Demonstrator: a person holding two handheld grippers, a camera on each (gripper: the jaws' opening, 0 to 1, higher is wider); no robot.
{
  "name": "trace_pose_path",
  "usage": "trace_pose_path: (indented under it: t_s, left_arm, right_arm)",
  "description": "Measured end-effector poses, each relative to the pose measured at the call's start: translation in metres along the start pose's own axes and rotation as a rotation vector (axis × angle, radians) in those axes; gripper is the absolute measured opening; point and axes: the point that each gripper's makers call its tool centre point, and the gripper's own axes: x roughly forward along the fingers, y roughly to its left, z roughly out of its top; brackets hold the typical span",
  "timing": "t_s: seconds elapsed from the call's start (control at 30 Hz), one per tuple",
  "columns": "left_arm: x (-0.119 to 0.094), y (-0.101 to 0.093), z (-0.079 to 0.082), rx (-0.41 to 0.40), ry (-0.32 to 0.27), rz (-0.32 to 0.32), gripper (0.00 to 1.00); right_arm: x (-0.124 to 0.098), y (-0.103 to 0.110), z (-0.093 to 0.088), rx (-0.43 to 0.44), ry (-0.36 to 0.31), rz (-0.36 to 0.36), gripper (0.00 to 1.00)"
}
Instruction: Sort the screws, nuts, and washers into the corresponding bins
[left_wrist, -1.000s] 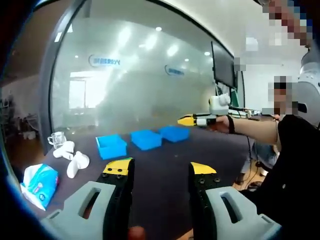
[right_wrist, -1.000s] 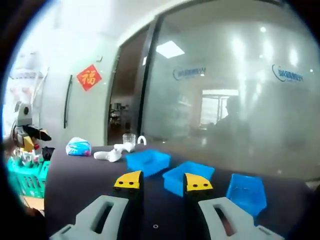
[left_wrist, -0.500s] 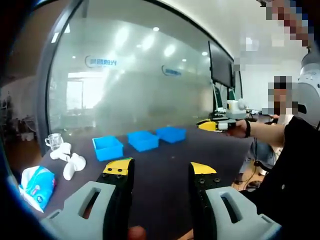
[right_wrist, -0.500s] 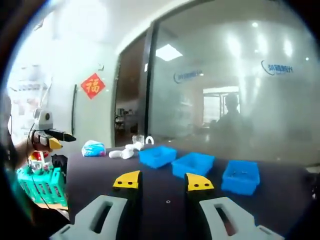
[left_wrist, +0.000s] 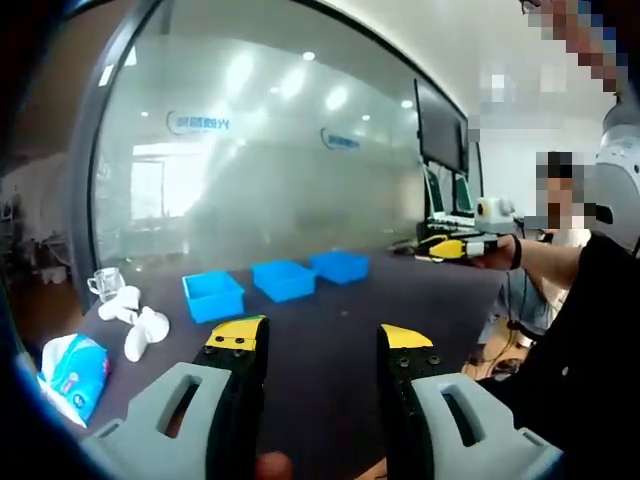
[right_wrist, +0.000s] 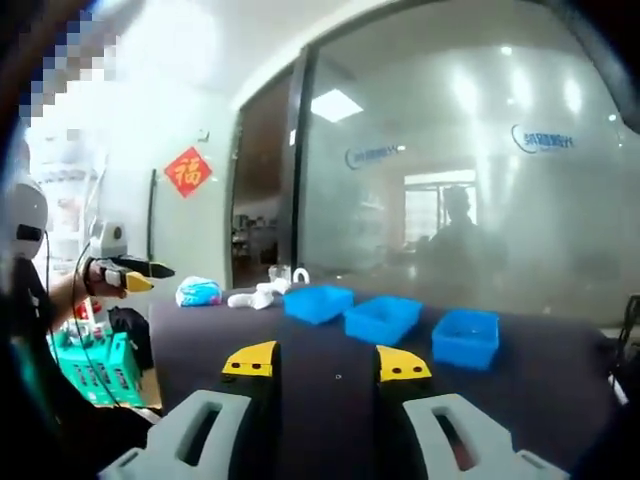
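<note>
Left tongs (left_wrist: 320, 335) spread wide, nothing between the yellow-tipped jaws, held above the near edge of a dark surface (left_wrist: 330, 310). Right tongs (right_wrist: 328, 360) likewise spread and empty, raised over the same dark surface (right_wrist: 300, 340).

In the left gripper view: three blue bins in a row toward the far side of the surface, the left bin (left_wrist: 212, 296) nearest the camera, the middle bin (left_wrist: 283, 279) beside it, the right bin (left_wrist: 340, 266) farthest back. Small gaps between them, none touching. To the left of the bins, a cluster of white objects (left_wrist: 137, 318) and a clear glass cup (left_wrist: 106, 282) behind them. Nearer the surface's left corner, a blue-and-white packet of tissues (left_wrist: 70, 366). At the right, the right tongs (left_wrist: 440, 249) seen from the side, held out in a person's hand (left_wrist: 497, 250) off the surface's far right end; jaw spacing there too small to tell.

In the right gripper view: the same three blue bins (right_wrist: 382, 318) in a row across the middle, white objects (right_wrist: 258, 295) and tissue packet (right_wrist: 197, 292) to their left. At the far left, the left tongs (right_wrist: 140, 275) in a hand, above a green basket (right_wrist: 95, 368) standing off the surface's edge.

Screws, nuts and washers: too small to make out; a tiny speck (right_wrist: 337, 377) on the surface between the right jaws, kind unclear. Frosted glass wall (left_wrist: 260, 170) behind everything.
</note>
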Motion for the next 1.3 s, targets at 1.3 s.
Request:
trace_pose_path:
  t_s: [1.3]
  left_arm:
    - [-0.017, 0.013, -0.015, -0.037, 0.010, 0.041, 0.43]
  right_arm:
    - [0.071, 0.005, -0.035, -0.112, 0.400, 0.259, 0.36]
